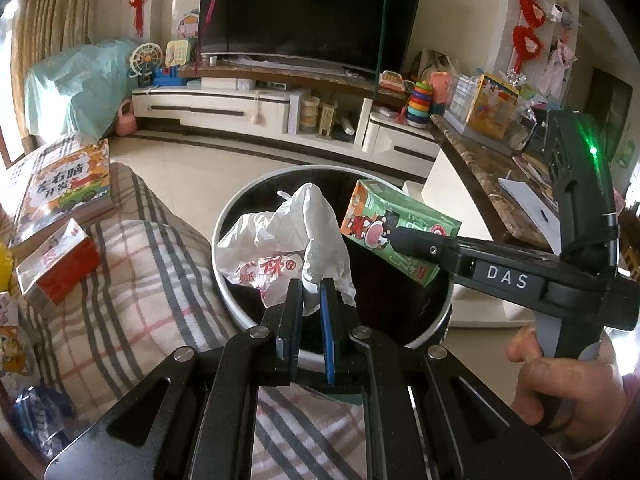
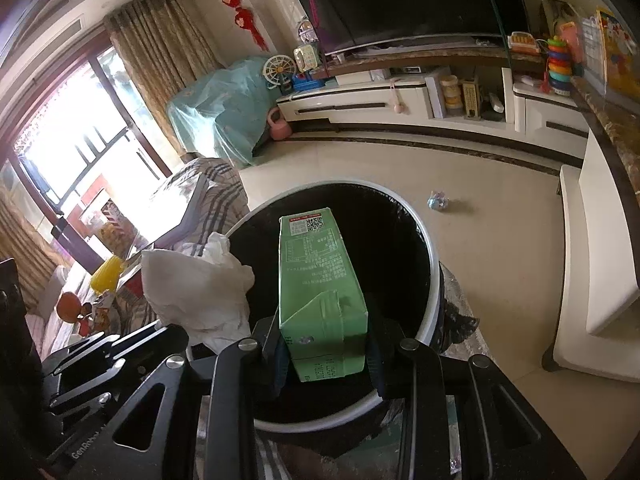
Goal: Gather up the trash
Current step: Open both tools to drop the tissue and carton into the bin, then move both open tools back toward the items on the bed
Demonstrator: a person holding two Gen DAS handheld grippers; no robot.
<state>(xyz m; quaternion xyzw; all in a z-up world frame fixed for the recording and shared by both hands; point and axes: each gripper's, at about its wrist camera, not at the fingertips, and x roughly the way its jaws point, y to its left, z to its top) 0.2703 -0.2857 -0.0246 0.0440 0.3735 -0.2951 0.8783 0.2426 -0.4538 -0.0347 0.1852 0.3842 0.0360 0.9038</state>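
Clamped in the left gripper (image 1: pixel 311 292) at lower centre, a soft, light crumpled white plastic bag (image 1: pixel 288 236) is held over the round black bin (image 1: pixel 228 216), while the stiff green drink carton (image 2: pixel 316 276) is pinched at its base by the right gripper (image 2: pixel 326 354).

One trash bin (image 1: pixel 236 216). One green carton (image 1: pixel 394 220). One crumpled white bag (image 1: pixel 288 236). Two grippers (image 1: pixel 310 292) (image 2: pixel 326 356). Two books (image 1: pixel 66 186), left of frame. One television (image 1: pixel 308 12), top.

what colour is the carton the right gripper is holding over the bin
Green carton, clearest in the right wrist view.
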